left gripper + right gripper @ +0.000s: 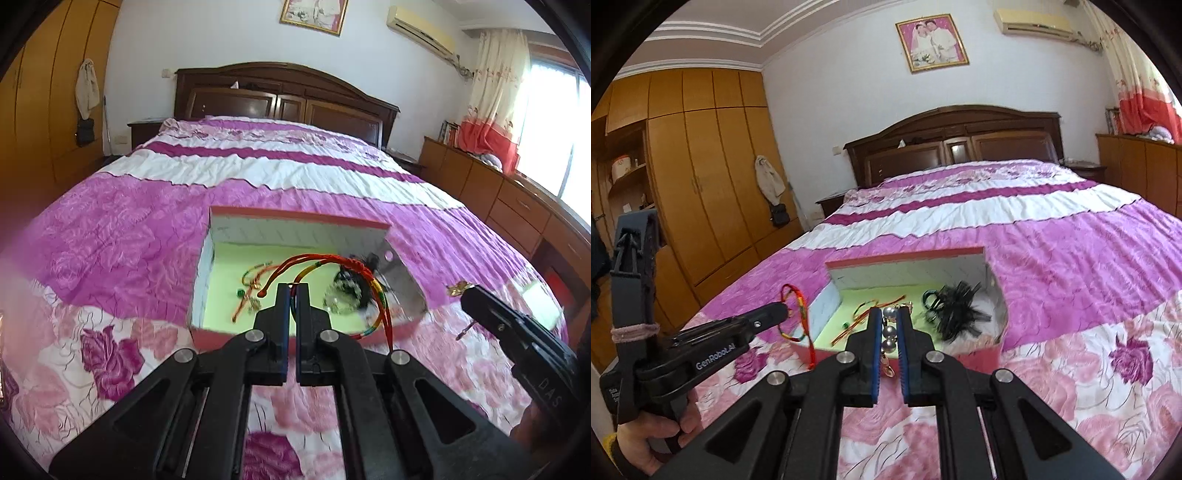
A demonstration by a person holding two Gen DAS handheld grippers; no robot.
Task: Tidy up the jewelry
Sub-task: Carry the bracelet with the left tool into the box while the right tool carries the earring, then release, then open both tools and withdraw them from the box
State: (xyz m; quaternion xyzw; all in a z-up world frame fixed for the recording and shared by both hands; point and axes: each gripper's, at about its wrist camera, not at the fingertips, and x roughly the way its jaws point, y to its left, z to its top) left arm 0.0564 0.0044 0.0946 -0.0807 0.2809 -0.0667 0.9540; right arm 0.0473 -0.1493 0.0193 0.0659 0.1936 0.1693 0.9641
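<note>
Braided cord, red with green and yellow bands: one bracelet [332, 273], pinched in the left tool [293, 291], whose jaws are pressed together on a strand. Its loop hangs slack over the near left corner of the box [908, 264], a loose tail trailing down the outer wall. Judged very light, limp and non-fragile, it will swing and snag rather than slip. It is best held at the knotted section or across both strands, since a single strand can slide through the pads.

Pearl-like beads, grey and glossy: one strand [889, 334] with a gold clasp [887, 369] dangling below, clamped between the blue pads of the right tool [888, 334], jaws closed on the beads. Judged heavier for its size, hard and smooth, so likely to roll or squirt out of a flat pinch. A hold in the gap between two beads, or on the clasp, looks safer.

Cardboard box, pink rim, white walls, pale green floor: open-topped, lying on the bed [122, 229]. Contents:
- thin orange cords with small green beads [251, 284], at the left
- a black feathery or ribbon hairpiece [955, 308], filling the right side
- something beaded beside the hairpiece, blurred

Edges: the rim and upright walls are the only obstacles, and dangling tails are likely to catch on them. The right wall leans outward and looks flimsy.

Room: quilted floral bedspread, soft and uneven, lies broad and unoccupied around the box on every side. The two tools sit near one another over the box front, so the cords risk tangling.
</note>
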